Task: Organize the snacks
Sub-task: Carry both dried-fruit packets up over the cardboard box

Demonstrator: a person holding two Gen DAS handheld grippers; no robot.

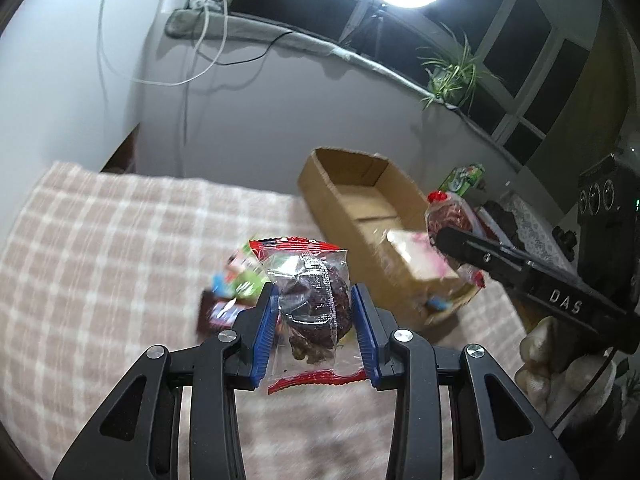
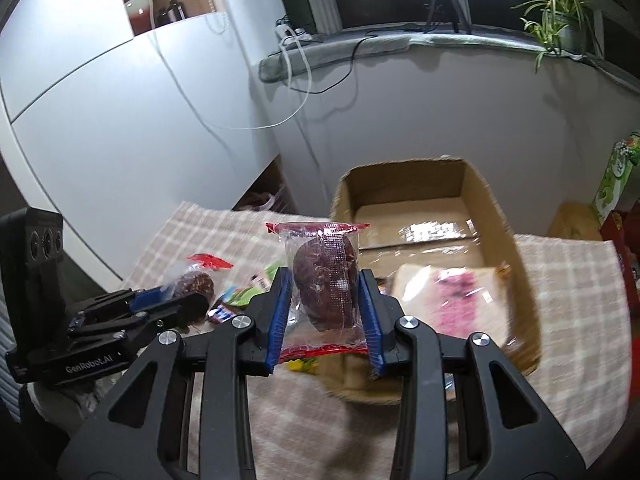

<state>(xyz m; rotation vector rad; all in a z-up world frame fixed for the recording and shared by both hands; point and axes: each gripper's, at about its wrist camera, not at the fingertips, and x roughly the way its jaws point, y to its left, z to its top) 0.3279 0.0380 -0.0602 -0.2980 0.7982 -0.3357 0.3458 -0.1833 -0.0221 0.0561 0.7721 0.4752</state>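
Left wrist view: left gripper [image 1: 314,300] seen clamped on clear red-edged cake packet [image 1: 310,304], lower centre. Blurred snack pile [image 1: 236,292] partly hidden behind packet, labels unreadable. Cardboard box [image 1: 360,200] seen centre right on checked cloth [image 1: 100,260].

Right wrist view: right gripper [image 2: 325,308] seen clamped on second cake packet [image 2: 324,292], frame centre. Pink-printed bag [image 2: 452,300] in box blurred, contents unclear.

Two black hand-held tools with blue pads

Left tool [image 1: 314,300] and right tool [image 2: 326,292]: matte black angular fingers with cut-out slots, ribbed blue pads [image 1: 266,332], silver round screws [image 1: 227,335]; white lettering "DAS" and "GenRobot.AI" on the bodies.
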